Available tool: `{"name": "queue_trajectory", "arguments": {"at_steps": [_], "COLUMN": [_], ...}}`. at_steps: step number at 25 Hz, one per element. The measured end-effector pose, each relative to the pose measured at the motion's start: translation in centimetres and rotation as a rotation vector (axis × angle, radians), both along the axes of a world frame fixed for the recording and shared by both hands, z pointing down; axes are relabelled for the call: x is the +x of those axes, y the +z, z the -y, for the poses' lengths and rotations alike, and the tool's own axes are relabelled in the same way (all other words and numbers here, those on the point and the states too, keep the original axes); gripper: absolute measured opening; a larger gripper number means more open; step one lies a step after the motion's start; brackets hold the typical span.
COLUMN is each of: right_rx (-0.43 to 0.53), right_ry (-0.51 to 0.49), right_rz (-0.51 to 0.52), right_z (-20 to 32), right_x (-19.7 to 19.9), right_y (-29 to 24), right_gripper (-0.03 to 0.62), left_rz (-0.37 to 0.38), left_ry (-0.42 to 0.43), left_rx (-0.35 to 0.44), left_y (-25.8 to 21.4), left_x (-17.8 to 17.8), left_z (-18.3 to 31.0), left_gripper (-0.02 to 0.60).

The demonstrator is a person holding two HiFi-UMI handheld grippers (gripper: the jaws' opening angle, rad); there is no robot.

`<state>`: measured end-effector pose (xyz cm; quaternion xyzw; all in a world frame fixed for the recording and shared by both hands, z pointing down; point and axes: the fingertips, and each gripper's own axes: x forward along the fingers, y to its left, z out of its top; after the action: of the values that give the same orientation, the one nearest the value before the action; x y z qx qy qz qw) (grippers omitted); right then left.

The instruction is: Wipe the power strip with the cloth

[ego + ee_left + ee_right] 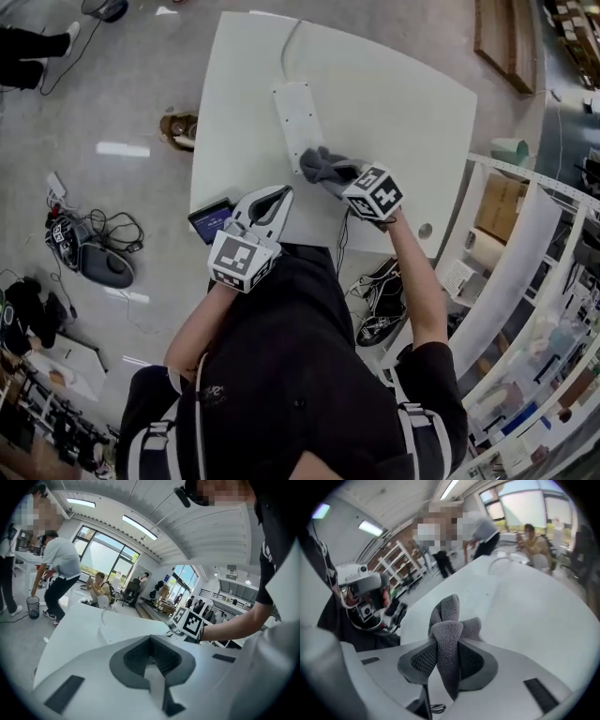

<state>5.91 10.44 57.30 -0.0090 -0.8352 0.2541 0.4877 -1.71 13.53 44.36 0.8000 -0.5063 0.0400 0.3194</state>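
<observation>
Cloth (321,165) is pinched in the right gripper (345,176), jaws clamped on a grey fold with the rest bunched up out front. It sits right over the near end of the power strip (297,111), which lies lengthwise on the left half of the desk (394,103), cable running off toward the far edge. Left gripper (279,194) has its jaws closed with nothing in them. It hangs over the near edge by the left corner, just beside a small tablet (211,221).
</observation>
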Motion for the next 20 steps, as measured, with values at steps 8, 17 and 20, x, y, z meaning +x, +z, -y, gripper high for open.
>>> {"name": "queue_trajectory", "arguments": {"at_steps": [8,17,20], "right_rx": [0.32,0.456,0.449], "right_ry": [0.282,-0.046,-0.141], "right_rz": [-0.075,-0.081,-0.128], "right_z": [5.0,15.2,13.9], "right_x": [4.7,-14.8,-15.2], "right_y": [0.4,1.5,2.7], "right_gripper": [0.121,0.121,0.121], "left_rz": [0.011,0.035,0.035], "left_ry": [0.199,0.162,0.138], "left_rx": [0.049,-0.013,-0.012], "left_y": [-1.0,0.5,0.8], "left_x": [4.7,3.5,2.5], "left_z": [-0.8,-1.9,-2.1], "left_gripper": [0.046,0.046,0.046]}}
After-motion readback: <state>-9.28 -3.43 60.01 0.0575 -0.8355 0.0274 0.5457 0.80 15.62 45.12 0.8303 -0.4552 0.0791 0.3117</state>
